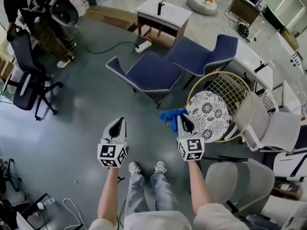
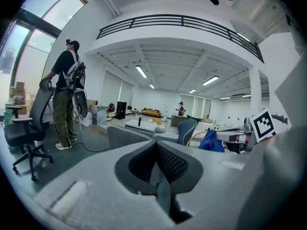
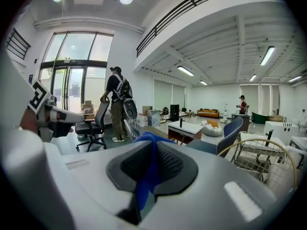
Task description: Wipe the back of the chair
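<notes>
A black mesh office chair [image 1: 21, 78] on castors stands on the smooth grey floor [image 1: 81, 114] at the far left, with a person [image 1: 45, 20] just beyond it. The left gripper [image 1: 120, 122] hangs over bare floor, its two ridged dark jaws pressed together with nothing between them. Ahead stand two navy upholstered chairs. The nearer chair [image 1: 151, 73] is broad and padded. It turns a pale stitched edge towards the person, and that edge runs from far left to near right. The second navy chair [image 1: 201, 56] sits just behind it to the right, its curved back rising on the right side. One crumpled blue cloth [image 1: 170, 116] is pinched in the closed right gripper [image 1: 184, 120], short of the nearer navy chair. Just right of the cloth is a round chair with a black-and-white patterned cushion [image 1: 208, 116] and a gold wire back [image 1: 230, 90].
</notes>
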Motion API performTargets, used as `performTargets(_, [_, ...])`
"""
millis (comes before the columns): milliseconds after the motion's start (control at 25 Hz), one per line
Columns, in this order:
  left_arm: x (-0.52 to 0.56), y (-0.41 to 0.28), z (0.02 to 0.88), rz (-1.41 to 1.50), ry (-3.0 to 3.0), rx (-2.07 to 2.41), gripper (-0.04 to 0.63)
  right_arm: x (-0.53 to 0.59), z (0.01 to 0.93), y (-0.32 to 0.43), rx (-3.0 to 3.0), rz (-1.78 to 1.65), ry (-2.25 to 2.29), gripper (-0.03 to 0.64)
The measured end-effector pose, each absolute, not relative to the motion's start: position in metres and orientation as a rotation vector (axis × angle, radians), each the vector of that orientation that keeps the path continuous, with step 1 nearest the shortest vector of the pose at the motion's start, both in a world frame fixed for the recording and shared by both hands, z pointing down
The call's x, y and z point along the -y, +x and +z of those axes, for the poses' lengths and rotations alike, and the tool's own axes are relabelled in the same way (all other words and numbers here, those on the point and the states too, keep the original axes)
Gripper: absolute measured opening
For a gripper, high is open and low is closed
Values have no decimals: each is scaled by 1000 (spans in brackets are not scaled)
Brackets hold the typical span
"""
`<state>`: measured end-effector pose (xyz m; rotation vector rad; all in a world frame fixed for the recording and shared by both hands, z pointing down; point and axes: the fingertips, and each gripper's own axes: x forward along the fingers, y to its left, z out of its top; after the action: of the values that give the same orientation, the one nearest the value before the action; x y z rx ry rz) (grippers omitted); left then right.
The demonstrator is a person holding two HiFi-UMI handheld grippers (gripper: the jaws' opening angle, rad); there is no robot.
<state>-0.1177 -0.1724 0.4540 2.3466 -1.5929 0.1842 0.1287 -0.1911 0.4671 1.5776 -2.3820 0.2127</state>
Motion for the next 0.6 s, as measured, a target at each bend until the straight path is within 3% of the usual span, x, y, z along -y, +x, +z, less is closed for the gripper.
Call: performTargets(600, [170, -130, 340, 154, 2422, 1644, -2, 188, 347, 148, 2406, 175, 1664, 25])
